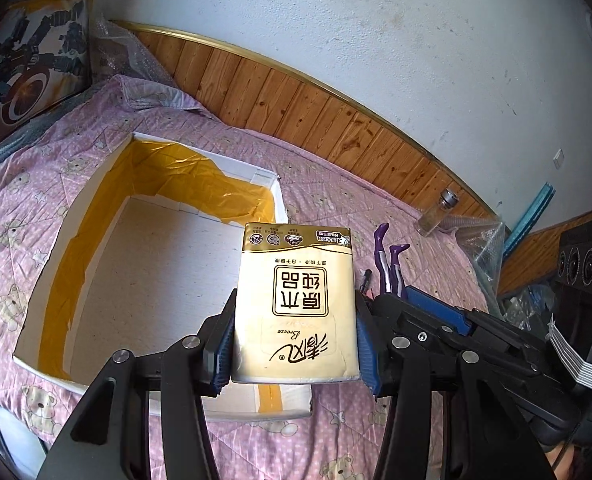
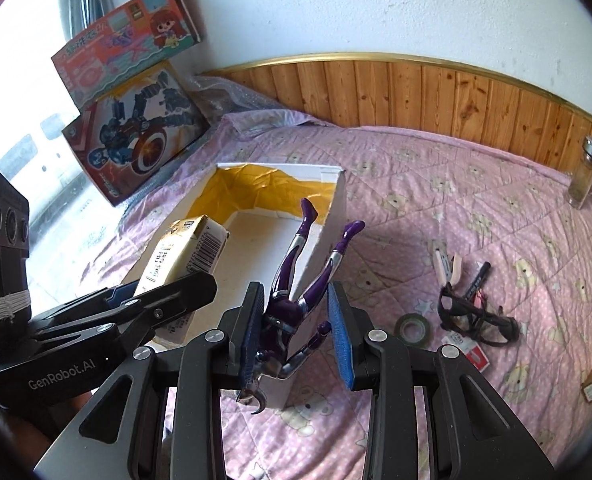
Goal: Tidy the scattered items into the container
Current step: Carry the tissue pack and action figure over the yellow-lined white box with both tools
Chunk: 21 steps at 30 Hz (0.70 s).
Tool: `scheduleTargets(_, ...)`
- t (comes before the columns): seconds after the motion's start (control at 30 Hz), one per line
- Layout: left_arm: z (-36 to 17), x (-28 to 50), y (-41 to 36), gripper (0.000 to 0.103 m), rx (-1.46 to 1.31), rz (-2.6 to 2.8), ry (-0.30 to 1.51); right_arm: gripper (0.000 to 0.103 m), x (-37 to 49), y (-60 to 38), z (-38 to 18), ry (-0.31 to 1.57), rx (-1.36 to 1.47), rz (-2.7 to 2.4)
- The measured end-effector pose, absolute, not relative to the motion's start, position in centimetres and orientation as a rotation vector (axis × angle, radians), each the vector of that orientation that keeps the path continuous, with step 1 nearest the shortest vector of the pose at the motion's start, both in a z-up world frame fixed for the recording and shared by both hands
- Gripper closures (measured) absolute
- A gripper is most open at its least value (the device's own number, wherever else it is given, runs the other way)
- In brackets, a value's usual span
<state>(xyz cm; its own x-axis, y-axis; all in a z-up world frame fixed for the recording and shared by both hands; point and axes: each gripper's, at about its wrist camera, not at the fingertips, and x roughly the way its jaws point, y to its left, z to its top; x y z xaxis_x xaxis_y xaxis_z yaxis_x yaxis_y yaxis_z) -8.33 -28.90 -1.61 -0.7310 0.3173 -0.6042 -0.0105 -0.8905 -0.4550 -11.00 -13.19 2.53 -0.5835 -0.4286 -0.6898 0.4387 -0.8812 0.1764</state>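
Left tool (image 1: pixel 294 344) is clamping a cream-and-gold tissue pack (image 1: pixel 296 300) between its blue pads, holding it up over the near edge of the white cardboard box with yellow tape lining (image 1: pixel 76 216) that's sitting on the pink teddy-print bed quilt (image 2: pixel 435 184). Right tool (image 2: pixel 297 332) is gripping a purple-and-silver action figure (image 2: pixel 292 296) upside down, legs sticking up, right by the box's near corner. Black glasses (image 2: pixel 475 316), a green tape roll (image 2: pixel 412 326) and a black marker (image 2: pixel 475 278) are lying scattered on the quilt.
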Motion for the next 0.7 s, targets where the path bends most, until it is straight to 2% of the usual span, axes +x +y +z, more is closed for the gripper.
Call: scheduleTargets(0.7,-1.5,-12.9,-34.8,0.052,-1.125,2.779,-0.658,0.069,-17.8,-19.0,2.6,0.055,1.092,-2.327)
